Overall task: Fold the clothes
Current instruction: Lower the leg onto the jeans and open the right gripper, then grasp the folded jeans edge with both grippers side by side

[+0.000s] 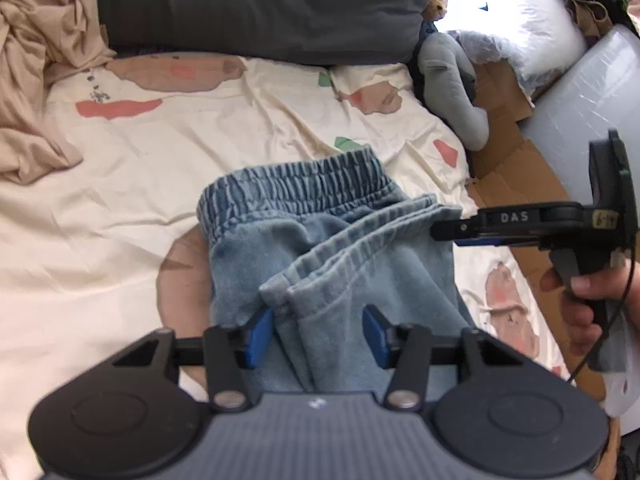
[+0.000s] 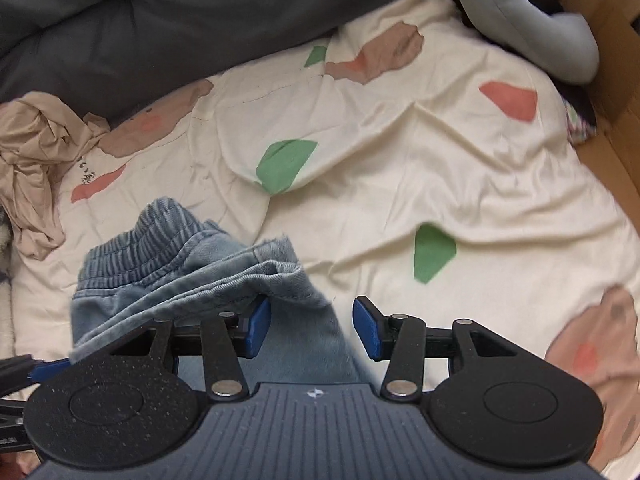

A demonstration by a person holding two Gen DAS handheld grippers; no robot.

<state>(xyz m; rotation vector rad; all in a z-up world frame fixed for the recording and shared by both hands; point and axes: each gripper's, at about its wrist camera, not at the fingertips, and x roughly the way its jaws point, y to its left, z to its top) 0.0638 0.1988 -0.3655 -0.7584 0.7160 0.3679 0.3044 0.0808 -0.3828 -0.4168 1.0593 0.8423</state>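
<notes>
Light blue denim trousers [image 1: 320, 240] with an elastic waistband lie folded on the cream patterned bedsheet [image 1: 160, 160]. The leg hems are laid up near the waistband. My left gripper [image 1: 318, 334] is open, its blue pads either side of a hem fold, the cloth loose between them. My right gripper [image 2: 312, 326] is open too, over the trousers [image 2: 192, 272] with the hem edge by its left pad. In the left wrist view the right gripper [image 1: 448, 232] reaches in from the right, at the trousers' right edge.
A crumpled beige garment [image 1: 36, 80] lies at the left. A dark grey duvet [image 1: 260, 4] runs along the back. A grey stuffed toy [image 1: 452, 88] and cardboard [image 1: 520, 184] sit at the bed's right edge.
</notes>
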